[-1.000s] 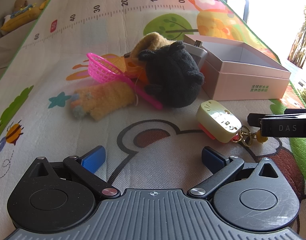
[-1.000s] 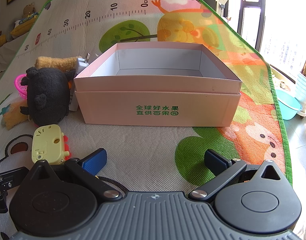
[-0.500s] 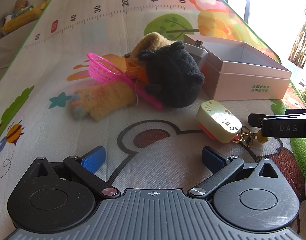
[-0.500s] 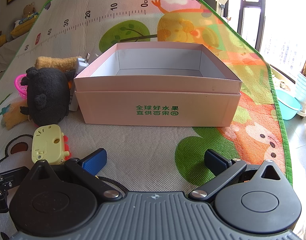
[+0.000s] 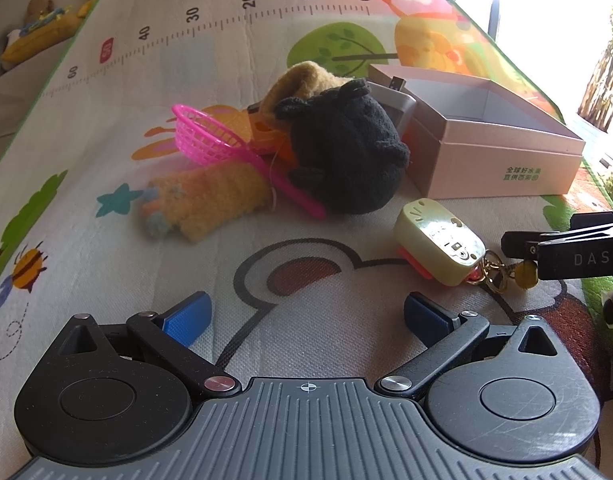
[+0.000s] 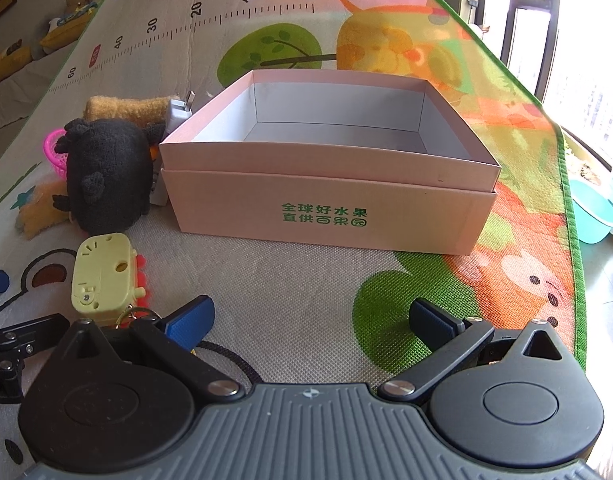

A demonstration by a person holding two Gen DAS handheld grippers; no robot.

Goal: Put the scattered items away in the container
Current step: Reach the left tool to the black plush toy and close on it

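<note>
Centrally in the right wrist view, the open pink cardboard box with green lettering (image 6: 326, 184) sits on the printed cartoon play mat (image 6: 290, 288), its interior showing only bare walls and floor. Scattered items lie just left of it: a black plush toy (image 6: 106, 172) touching the box's left end, a pale green plastic keychain toy (image 6: 102, 276) in front of that, and a pink plastic net scoop (image 5: 210, 136) resting over a yellow knitted sock (image 5: 210, 204).

Right gripper (image 6: 310, 316): low over the mat, aimed at the box front, blue pads wide apart, holding nothing.

Left gripper (image 5: 306, 316): low, aimed at the plush, pads wide apart, nothing between them.

Only the left view shows the scoop's handle, the sock and the keychain's gold ring (image 5: 494, 272); only the right view shows the box floor and a teal basin (image 6: 594, 216) off the mat.
</note>
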